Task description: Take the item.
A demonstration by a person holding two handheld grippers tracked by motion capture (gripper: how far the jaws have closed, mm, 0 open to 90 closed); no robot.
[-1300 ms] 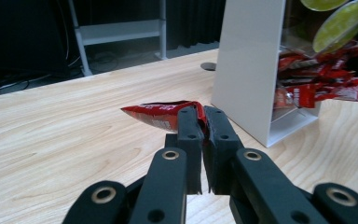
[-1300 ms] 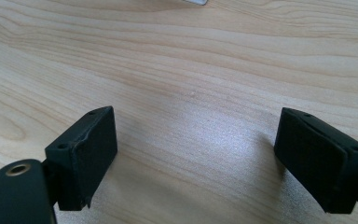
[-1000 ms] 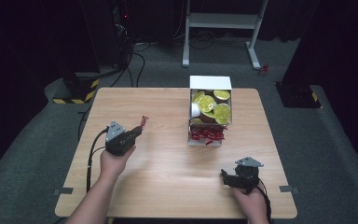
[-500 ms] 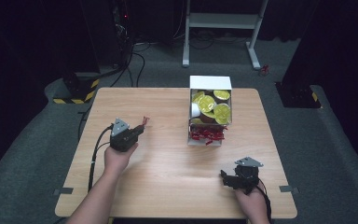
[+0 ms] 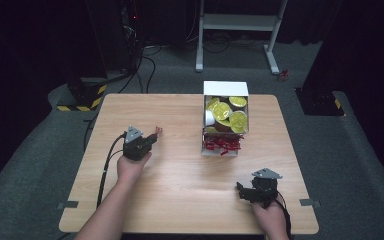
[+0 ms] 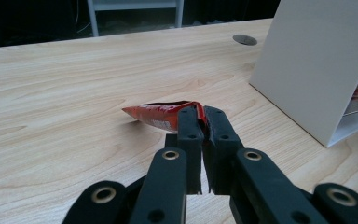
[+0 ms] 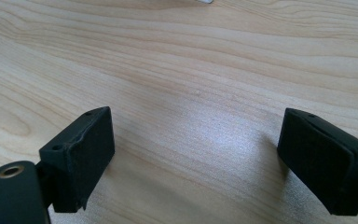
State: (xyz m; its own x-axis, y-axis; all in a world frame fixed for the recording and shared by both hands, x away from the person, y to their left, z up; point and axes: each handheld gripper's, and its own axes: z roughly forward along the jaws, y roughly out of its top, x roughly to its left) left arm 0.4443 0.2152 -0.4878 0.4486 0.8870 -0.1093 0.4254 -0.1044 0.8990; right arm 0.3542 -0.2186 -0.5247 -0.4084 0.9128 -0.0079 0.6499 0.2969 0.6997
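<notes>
- Red sachet (image 6: 161,115) sits pinched at one end between the jaws of the left hand-held gripper (image 6: 200,122), which are pressed together on it; its pointed free end sticks out past the jaw tips, low over the wood.
- From above, the same left hand-held gripper (image 5: 150,140) is over the left half of the counter (image 5: 180,175), with the red sachet (image 5: 157,132) poking out of its front end toward the far right.
- Its black cable trails back along the person's left forearm and off the near left edge of the counter.
- Farther right, well apart from the sachet, stands a white box (image 5: 225,89) on the far middle of the counter; in the left gripper view its plain white side wall (image 6: 317,60) rises at the right.
- Inside the box lie round gold-lidded cups (image 5: 238,120), and more red sachets (image 5: 222,145) are heaped at its near end.
- Right hand-held gripper (image 5: 245,192) rests low at the near right of the counter, held in the person's right hand (image 5: 270,220), well apart from the box.
- In its own view, the right hand-held gripper (image 7: 196,154) has its jaws spread wide with bare wood between them and nothing held.
- Beyond the counter, a grey carpeted floor (image 5: 330,150) and the legs of a white stand (image 5: 237,22) show against a dark room.
</notes>
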